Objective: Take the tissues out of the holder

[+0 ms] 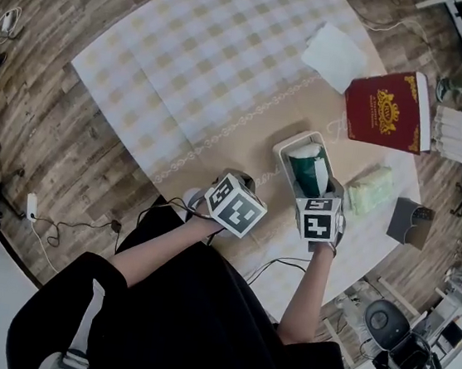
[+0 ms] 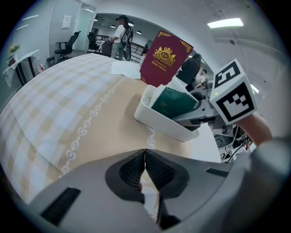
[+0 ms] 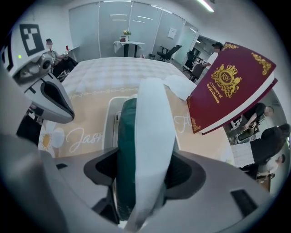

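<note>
A white holder (image 1: 290,145) stands on the beige table runner, with a green and white tissue pack (image 1: 308,171) upright in it. My right gripper (image 1: 318,190) comes down over the holder's near end. In the right gripper view its jaws stand wide, with a pad against each side of the tissue pack (image 3: 145,136), so my right gripper (image 3: 143,166) is shut on it. The holder (image 3: 109,118) shows behind the pack. My left gripper (image 1: 242,181) hovers just left of the holder, shut with nothing in it (image 2: 144,152). From there I see the holder (image 2: 159,120) and the pack (image 2: 175,102).
A dark red book (image 1: 387,107) stands open just beyond the holder, close to my right gripper. A white paper tissue (image 1: 335,54) lies behind it. A pale green pack (image 1: 371,190) and a grey object (image 1: 410,222) lie right of the holder near the table's edge.
</note>
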{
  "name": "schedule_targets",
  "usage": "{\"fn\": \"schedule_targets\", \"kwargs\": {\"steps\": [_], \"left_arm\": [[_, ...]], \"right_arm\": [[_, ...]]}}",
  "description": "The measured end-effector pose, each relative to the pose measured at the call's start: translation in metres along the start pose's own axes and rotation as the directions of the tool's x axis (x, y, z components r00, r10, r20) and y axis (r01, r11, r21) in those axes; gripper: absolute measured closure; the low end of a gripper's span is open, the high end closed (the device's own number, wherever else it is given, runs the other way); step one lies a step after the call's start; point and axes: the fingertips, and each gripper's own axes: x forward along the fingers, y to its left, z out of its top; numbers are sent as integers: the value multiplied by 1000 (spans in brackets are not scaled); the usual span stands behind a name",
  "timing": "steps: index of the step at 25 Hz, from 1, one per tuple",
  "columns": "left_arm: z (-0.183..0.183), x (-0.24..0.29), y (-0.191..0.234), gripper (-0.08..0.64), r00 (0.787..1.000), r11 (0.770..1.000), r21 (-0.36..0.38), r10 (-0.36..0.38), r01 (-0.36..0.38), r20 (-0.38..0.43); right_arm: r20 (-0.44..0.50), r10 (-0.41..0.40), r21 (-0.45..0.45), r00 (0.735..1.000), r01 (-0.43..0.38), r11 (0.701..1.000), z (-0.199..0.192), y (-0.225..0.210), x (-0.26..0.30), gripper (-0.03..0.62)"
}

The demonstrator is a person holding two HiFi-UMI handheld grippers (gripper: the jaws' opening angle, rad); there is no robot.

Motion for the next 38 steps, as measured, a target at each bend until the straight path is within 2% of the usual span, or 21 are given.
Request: {"fn": "schedule_targets", "kwargs": {"steps": [5, 11, 16, 21, 24, 38], "left_arm": [[8, -8, 5, 551, 999, 999, 21, -27, 27, 35], [5, -11, 10, 551, 999, 999, 28, -21, 20, 35], [7, -16, -2, 551, 997, 996, 67, -55, 51, 57], [5, -20, -5, 551, 998, 991, 131, -14, 7, 53], [4, -23, -12, 551, 998, 990, 138, -20, 11, 62], [-22, -55, -20, 552, 995, 984, 175, 5, -23, 101]], "right_arm": [[9, 1, 13, 1000, -1, 1000, 2, 0, -3, 317], [14, -7, 71, 1000, 6, 997, 2, 2, -9, 326], [72, -54, 127, 996, 45, 991, 7, -2, -29, 327], [146, -117, 158, 982, 94, 983, 17, -5, -63, 327], [174, -134, 172, 976, 104, 980, 18, -2, -83, 327], [231, -121, 246, 965, 62, 967, 4, 65, -111, 328]]}}
